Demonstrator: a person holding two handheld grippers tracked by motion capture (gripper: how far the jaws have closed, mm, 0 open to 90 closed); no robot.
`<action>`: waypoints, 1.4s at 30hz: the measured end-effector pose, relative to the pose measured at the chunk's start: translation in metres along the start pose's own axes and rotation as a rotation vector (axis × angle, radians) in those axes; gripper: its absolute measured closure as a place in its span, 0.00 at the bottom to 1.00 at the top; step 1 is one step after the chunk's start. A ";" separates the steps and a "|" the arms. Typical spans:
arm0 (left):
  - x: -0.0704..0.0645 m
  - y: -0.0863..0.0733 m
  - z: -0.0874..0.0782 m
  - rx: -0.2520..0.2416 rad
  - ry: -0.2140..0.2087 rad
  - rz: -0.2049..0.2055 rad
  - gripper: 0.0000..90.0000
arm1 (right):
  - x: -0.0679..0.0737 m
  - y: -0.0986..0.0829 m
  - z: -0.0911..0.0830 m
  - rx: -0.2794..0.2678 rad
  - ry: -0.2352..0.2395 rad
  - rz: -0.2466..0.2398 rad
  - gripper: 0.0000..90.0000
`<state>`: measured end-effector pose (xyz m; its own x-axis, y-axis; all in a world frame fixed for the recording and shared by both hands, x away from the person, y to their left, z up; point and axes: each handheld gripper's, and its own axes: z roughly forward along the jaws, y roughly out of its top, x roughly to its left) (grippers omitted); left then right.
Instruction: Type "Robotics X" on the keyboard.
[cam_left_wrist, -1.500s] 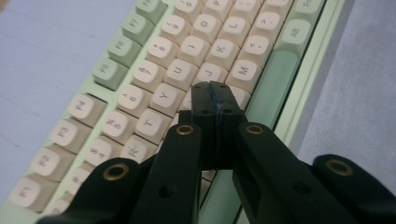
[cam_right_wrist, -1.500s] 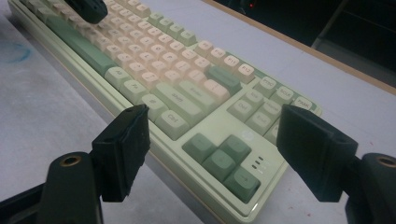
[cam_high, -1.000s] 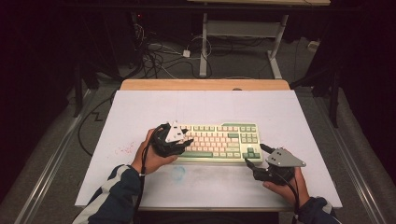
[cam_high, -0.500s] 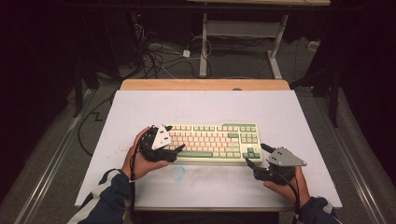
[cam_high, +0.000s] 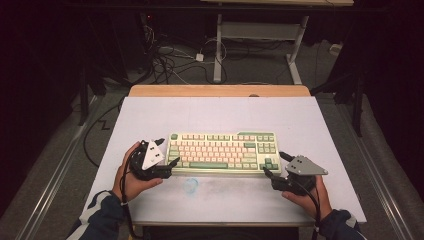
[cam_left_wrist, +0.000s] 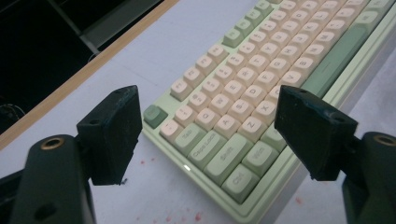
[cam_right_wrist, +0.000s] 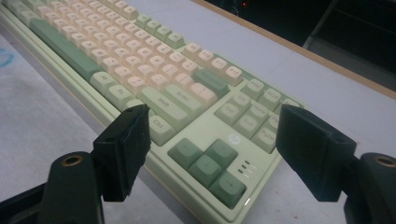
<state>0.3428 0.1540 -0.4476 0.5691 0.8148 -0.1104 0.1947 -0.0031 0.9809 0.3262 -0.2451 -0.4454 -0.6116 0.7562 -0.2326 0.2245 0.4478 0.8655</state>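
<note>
Green keyboard (cam_high: 222, 153) lies between left gripper (cam_high: 167, 154) and right gripper (cam_high: 272, 165).

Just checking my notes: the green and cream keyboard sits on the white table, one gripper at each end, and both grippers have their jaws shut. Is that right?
Not quite: the jaws are open, not shut. The left gripper view shows the left gripper spread wide before the keyboard, and the right gripper view shows the right gripper likewise. The rest holds: keyboard on the white table, one gripper at each end.

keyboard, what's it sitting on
The keyboard lies flat on a white sheet covering the wooden table. The sheet directly beneath the keyboard is hidden by it.
</note>
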 end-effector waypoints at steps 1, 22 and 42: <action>0.002 -0.001 -0.002 0.002 0.004 -0.002 0.24 | -0.001 0.001 0.001 -0.001 -0.001 0.003 0.30; 0.012 -0.022 -0.026 0.051 0.058 -0.047 0.24 | -0.006 0.020 0.019 -0.002 0.002 0.015 0.58; 0.012 -0.031 -0.022 0.106 0.043 -0.048 0.24 | 0.027 0.074 0.091 0.104 0.186 -0.104 1.00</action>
<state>0.3261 0.1772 -0.4755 0.5225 0.8398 -0.1472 0.3053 -0.0230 0.9520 0.3957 -0.1483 -0.4276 -0.7624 0.6071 -0.2240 0.2240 0.5723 0.7889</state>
